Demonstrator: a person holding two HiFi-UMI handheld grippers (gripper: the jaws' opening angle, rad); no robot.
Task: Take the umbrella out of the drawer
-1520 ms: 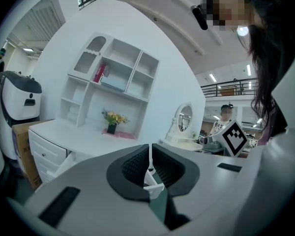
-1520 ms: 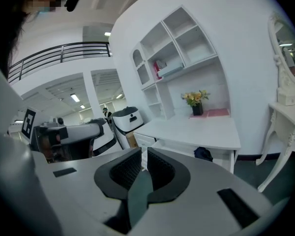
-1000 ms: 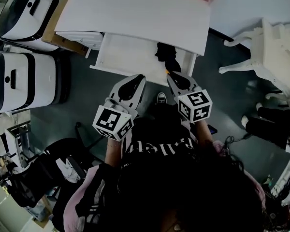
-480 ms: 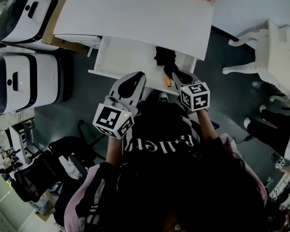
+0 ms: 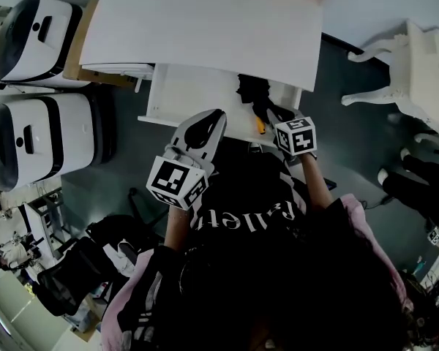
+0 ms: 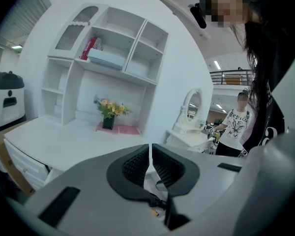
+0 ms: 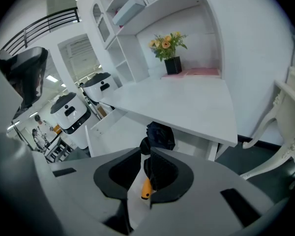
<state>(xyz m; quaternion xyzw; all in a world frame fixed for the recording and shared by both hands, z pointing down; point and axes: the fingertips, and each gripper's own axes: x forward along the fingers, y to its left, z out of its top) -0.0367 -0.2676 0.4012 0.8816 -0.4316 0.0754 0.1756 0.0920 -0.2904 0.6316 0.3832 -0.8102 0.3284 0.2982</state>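
A black folded umbrella (image 5: pixel 250 92) with an orange handle (image 5: pixel 260 126) lies at the right end of the open white drawer (image 5: pixel 190 97), under the desk top (image 5: pixel 205 20). My right gripper (image 5: pixel 273 112) hangs just over the handle, tilted down, jaws shut and empty. In the right gripper view the umbrella's cloth (image 7: pixel 160 134) shows beyond the right gripper (image 7: pixel 147 156), and the orange handle (image 7: pixel 145 188) shows below the closed jaws. My left gripper (image 5: pixel 217 115) hovers at the drawer's front edge. In the left gripper view the left gripper (image 6: pixel 150 154) is shut on nothing.
Two white machines (image 5: pixel 36 31) (image 5: pixel 44 134) stand left of the desk. A white ornate chair (image 5: pixel 417 57) is at the right. A shelf unit with a flower pot (image 6: pixel 109 113) rises behind the desk top. A black bag (image 5: pixel 80 262) lies on the floor at the lower left.
My right gripper has sunk and moved forward, down over the umbrella's orange handle at the drawer's right end. My left gripper has shifted slightly toward the drawer front. The umbrella has not moved.
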